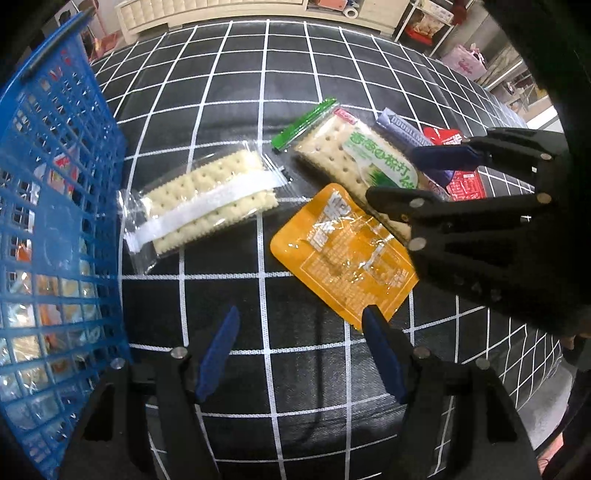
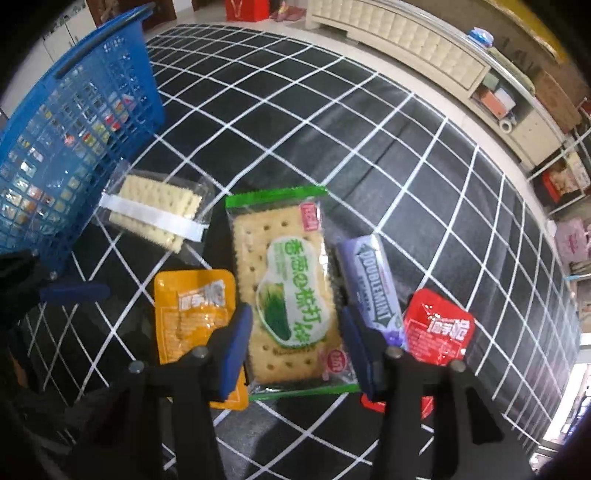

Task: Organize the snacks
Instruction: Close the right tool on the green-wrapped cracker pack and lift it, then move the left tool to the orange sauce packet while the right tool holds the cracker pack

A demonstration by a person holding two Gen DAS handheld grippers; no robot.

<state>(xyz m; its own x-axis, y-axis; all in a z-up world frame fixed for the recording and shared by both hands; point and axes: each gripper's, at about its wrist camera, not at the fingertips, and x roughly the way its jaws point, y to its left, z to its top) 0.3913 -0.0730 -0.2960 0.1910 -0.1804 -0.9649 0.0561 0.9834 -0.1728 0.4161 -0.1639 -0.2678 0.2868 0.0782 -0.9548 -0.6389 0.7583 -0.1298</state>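
A blue mesh basket (image 1: pixel 55 221) (image 2: pixel 74 140) with several snacks inside stands at the left. On the black checked cloth lie a clear cracker pack (image 1: pixel 207 199) (image 2: pixel 155 214), an orange sachet (image 1: pixel 340 251) (image 2: pixel 192 314), a green-labelled cracker pack (image 1: pixel 354 158) (image 2: pixel 288 295), a purple Doublemint gum pack (image 1: pixel 402 125) (image 2: pixel 373 288) and a red sachet (image 1: pixel 461 177) (image 2: pixel 439 328). My left gripper (image 1: pixel 301 350) is open and empty, near the orange sachet. My right gripper (image 2: pixel 295 350) (image 1: pixel 399 171) is open, its fingers astride the green-labelled pack.
The cloth (image 1: pixel 258 92) stretches away beyond the snacks. A cream padded bench (image 2: pixel 399 33) and shelves with boxes (image 2: pixel 561 177) stand beyond the far edge.
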